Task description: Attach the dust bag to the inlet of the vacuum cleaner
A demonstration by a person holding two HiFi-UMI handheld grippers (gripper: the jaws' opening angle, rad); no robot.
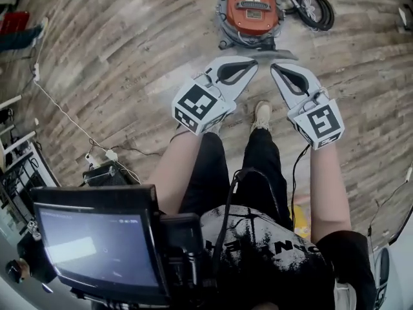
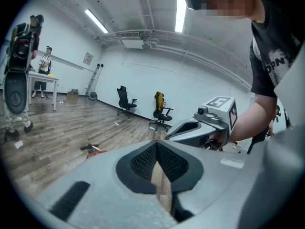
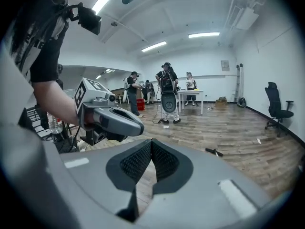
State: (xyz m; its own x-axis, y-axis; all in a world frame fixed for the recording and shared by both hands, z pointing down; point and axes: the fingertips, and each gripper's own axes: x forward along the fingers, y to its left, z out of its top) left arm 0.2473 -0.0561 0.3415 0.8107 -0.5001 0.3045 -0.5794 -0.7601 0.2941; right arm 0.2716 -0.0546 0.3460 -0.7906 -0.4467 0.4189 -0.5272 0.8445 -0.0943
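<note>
Head view: one vacuum cleaner (image 1: 253,8); left gripper (image 1: 251,63), right gripper (image 1: 275,68), both closed.

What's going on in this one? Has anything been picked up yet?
A person stands on a wooden floor with a gripper in each hand. The left gripper and right gripper are held out in front, side by side, both with jaws shut on nothing. The orange vacuum cleaner sits on the floor just ahead, untouched, its black hose coiled beside it. No dust bag shows in any view, so the attaching has not started.
</note>
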